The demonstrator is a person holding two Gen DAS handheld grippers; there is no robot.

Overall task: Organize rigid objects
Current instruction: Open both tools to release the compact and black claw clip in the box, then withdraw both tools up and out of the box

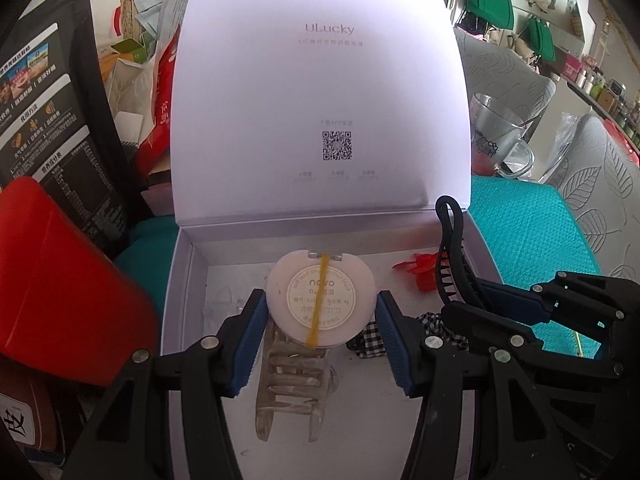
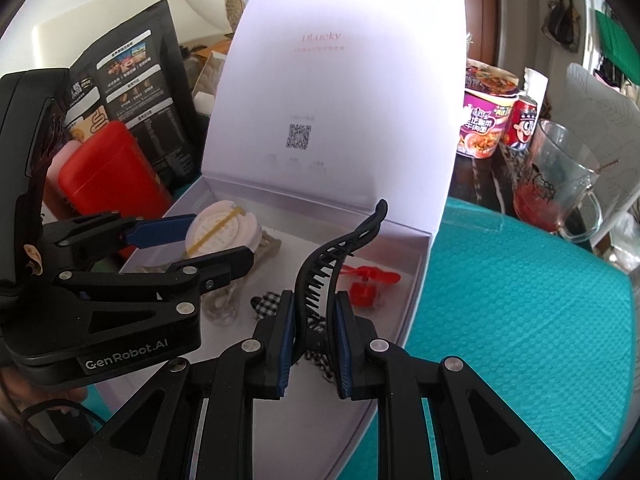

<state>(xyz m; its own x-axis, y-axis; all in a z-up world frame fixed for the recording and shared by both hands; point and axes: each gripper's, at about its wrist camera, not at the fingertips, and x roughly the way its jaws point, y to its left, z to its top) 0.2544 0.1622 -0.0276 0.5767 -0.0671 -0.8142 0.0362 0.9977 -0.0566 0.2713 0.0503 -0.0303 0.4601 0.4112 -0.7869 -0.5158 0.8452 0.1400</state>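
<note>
Left wrist view: the left tool pinches a round white compact between its blue pads, one at 9 o'clock and one at 3 o'clock on the disc. A yellow rubber band runs across the compact's label. The compact hangs over the open white box, whose lid stands upright at 12 o'clock. Under the compact, on the box floor, lies a clear hair claw. At 3 o'clock from the compact lie a red plastic piece and a black-and-white checked item. The right tool enters from 3 o'clock, gripping a black hair clip.

Right wrist view: the right tool is pressed onto the black hair clip, which rises upright between the pads over the box's interior. The red piece lies just beyond at 1 o'clock. At 10 o'clock, the left tool clasps the compact. The box rests on a teal table; a glass mug stands at 2 o'clock.
</note>
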